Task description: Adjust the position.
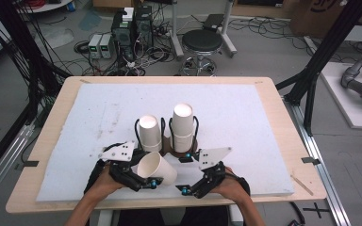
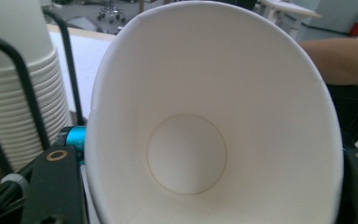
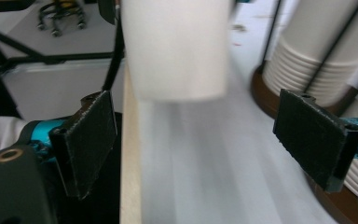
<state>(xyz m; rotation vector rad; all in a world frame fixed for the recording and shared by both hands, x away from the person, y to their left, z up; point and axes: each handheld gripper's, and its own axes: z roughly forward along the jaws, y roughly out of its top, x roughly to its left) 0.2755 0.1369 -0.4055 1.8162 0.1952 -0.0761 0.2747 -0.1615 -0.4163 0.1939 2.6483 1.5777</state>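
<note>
My left gripper [image 1: 144, 178] is shut on a single white paper cup [image 1: 157, 168], which it holds tilted just above the table's near edge. In the left gripper view the cup [image 2: 200, 121] shows its open mouth and round bottom, with a black jaw on each side. My right gripper [image 1: 188, 187] stands open a little right of the cup. In the right gripper view its pads [image 3: 86, 140] are wide apart with nothing between them, and the cup's base [image 3: 175, 51] hangs ahead of them. Behind are two cup stacks, a shorter left one [image 1: 150, 134] and a taller right one [image 1: 183, 127], each in a black wire holder.
A white foam sheet [image 1: 245, 117] covers most of the wooden table [image 1: 290, 150]. The brown base of a cup holder [image 3: 270, 95] lies close to my right gripper. Beyond the table, a black stool [image 1: 202, 43] and electronics boxes [image 1: 122, 35] with cables stand on the floor.
</note>
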